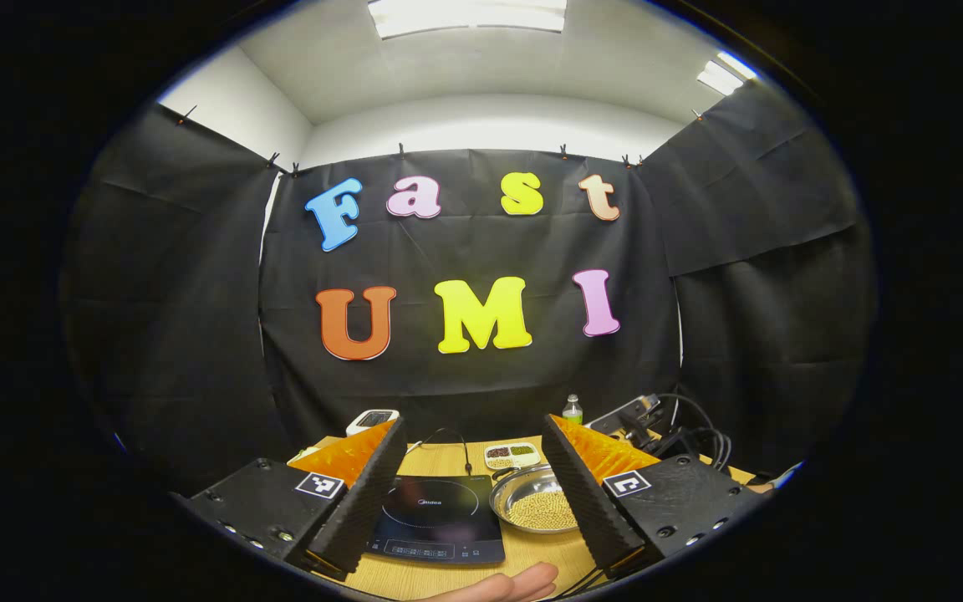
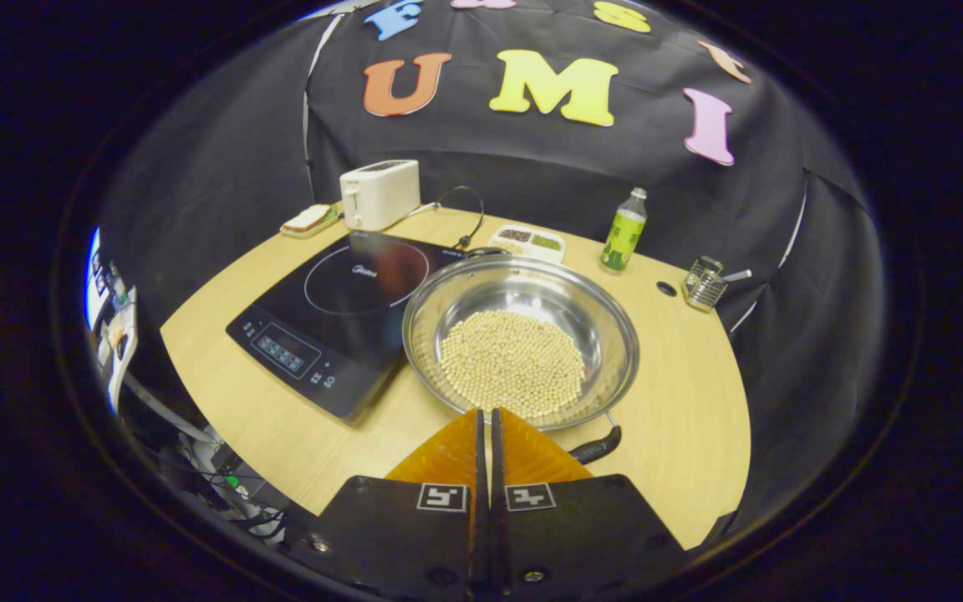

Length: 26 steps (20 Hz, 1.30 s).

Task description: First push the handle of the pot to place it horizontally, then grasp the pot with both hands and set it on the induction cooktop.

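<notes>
Steel, shallow and wide, the pot (image 2: 522, 339) sits on the pale wooden surface (image 2: 682, 401) just right of the black induction cooktop (image 2: 339, 313), its left rim touching or slightly overlapping the cooktop's right edge. A bed of small pale beans (image 2: 513, 361) covers the middle of its bottom. The pot's dark handle (image 2: 597, 451) pokes out at the near right of the rim, lying low over the surface and partly hidden behind the right tool (image 2: 486, 435). That tool hovers at the near edge of the pot with its two fingers pressed together, nothing between them; whether it touches the handle cannot be told. In the left gripper view the left tool (image 1: 475, 468) is held higher and farther back, its fingers spread wide with the cooktop and the pot seen between them, gripping nothing, and part of a hand (image 1: 505, 585) shows at the near edge. At the far side of the surface stand a white toaster (image 2: 379, 194), a slice of bread on a small tray (image 2: 308, 220) to its left, a divided dish of grains (image 2: 529, 241), a green-labelled bottle (image 2: 624, 232) and, far right, a small wire holder (image 2: 705, 286).
</notes>
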{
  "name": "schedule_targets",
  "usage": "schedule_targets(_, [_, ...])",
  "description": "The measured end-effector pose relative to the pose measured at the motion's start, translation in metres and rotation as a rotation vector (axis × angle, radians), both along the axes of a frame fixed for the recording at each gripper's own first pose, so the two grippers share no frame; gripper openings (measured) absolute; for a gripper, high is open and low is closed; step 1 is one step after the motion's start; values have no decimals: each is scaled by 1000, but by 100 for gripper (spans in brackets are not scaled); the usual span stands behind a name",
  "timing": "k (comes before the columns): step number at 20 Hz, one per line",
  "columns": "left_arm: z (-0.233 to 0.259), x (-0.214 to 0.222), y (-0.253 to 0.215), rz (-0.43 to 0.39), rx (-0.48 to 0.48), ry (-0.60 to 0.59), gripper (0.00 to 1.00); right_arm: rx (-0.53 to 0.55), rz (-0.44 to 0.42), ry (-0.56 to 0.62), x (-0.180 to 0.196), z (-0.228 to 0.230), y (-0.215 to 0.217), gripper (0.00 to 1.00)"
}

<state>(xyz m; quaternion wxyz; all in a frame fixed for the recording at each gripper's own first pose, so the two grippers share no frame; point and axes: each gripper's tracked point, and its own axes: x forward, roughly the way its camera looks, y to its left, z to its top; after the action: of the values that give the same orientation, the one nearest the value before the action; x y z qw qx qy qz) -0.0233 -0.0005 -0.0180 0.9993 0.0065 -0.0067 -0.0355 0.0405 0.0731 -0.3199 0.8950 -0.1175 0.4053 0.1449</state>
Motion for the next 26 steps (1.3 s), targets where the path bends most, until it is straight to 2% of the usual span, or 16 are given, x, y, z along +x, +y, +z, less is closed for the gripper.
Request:
schedule_targets(5, [2, -2, 5, 6, -8, -13, 96, -9, -28, 66, 4, -33, -10, 1])
schedule_targets(6, [2, -3, 6, 5, -10, -16, 96, -11, -40, 71, 6, -36, -14, 4])
schedule_targets(7, [2, -2, 7, 6, -12, -17, 96, -11, -64, 72, 8, -39, -20, 0])
schedule_targets(8, [2, -3, 7, 6, -13, -19, 96, -11, -90, 74, 12, -42, -26, 4])
schedule_targets(12, [5, -1, 2, -8, -9, -44, 96, 12, -158, 107, 20, -56, -40, 1])
schedule_targets(21, [4, 2, -9, -53, -27, -53, 97, 31, -193, 95, 24, -52, -52, 0])
schedule_targets(26, [11, -2, 0, -33, -53, -73, 96, 36, -212, 105, 26, -53, -54, 4])
